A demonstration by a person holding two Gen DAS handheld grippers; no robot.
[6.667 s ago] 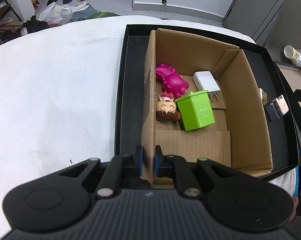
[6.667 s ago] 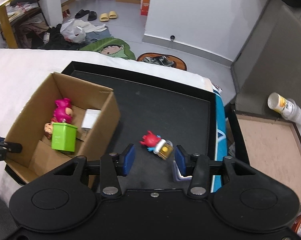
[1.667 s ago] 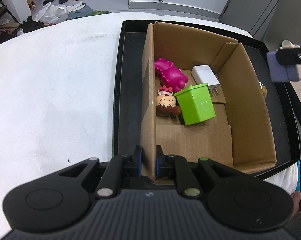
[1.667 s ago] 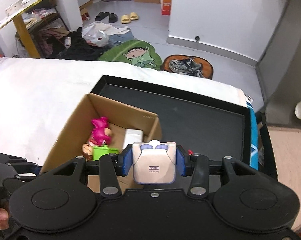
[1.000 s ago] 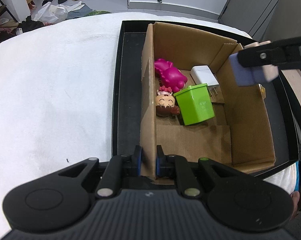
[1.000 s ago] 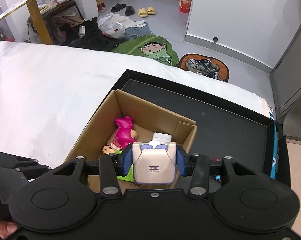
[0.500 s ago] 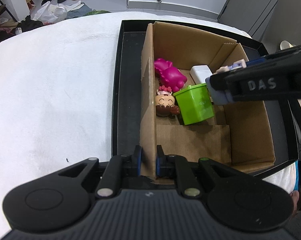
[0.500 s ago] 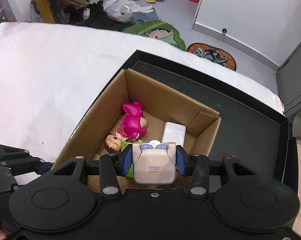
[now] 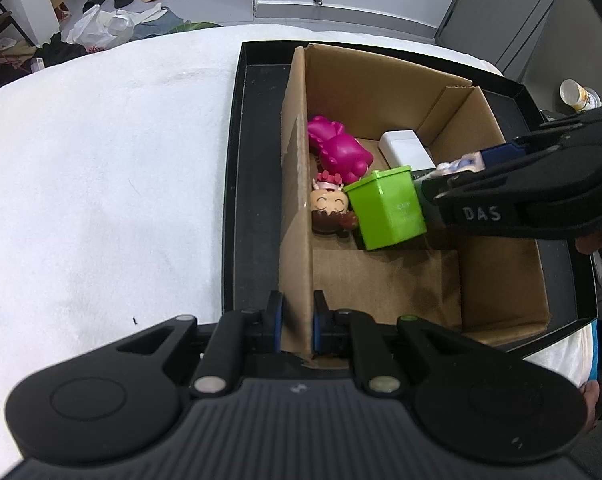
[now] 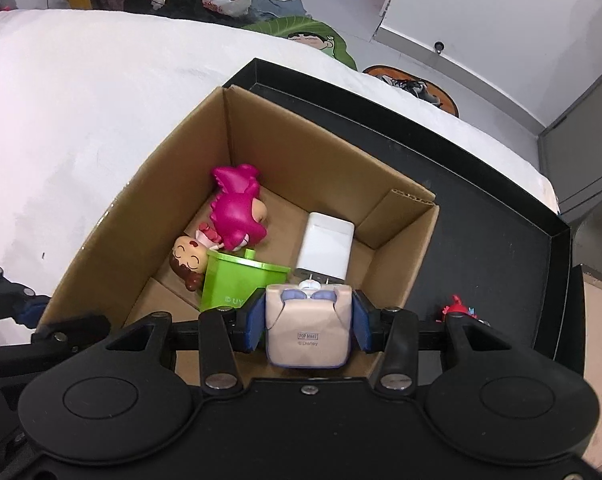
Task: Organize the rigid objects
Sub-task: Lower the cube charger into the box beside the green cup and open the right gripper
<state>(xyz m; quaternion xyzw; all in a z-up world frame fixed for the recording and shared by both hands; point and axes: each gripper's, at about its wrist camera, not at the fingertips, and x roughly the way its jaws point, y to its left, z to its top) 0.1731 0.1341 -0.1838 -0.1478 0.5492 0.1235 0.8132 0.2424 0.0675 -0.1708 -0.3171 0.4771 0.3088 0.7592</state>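
Left claw [image 9: 297, 322] pinching cardboard box [image 9: 497, 216] wall. Right claw [image 10: 307, 322] squeezing beige toy block [image 10: 307, 330] over box, beside green bin [image 10: 237, 284].

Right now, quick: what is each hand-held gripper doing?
Left hand-held gripper: shut on the cardboard box wall.
Right hand-held gripper: shut on the beige figurine.

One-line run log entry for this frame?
left gripper: shut on cardboard box wall | right gripper: shut on beige toy, over box | red toy: on black tray
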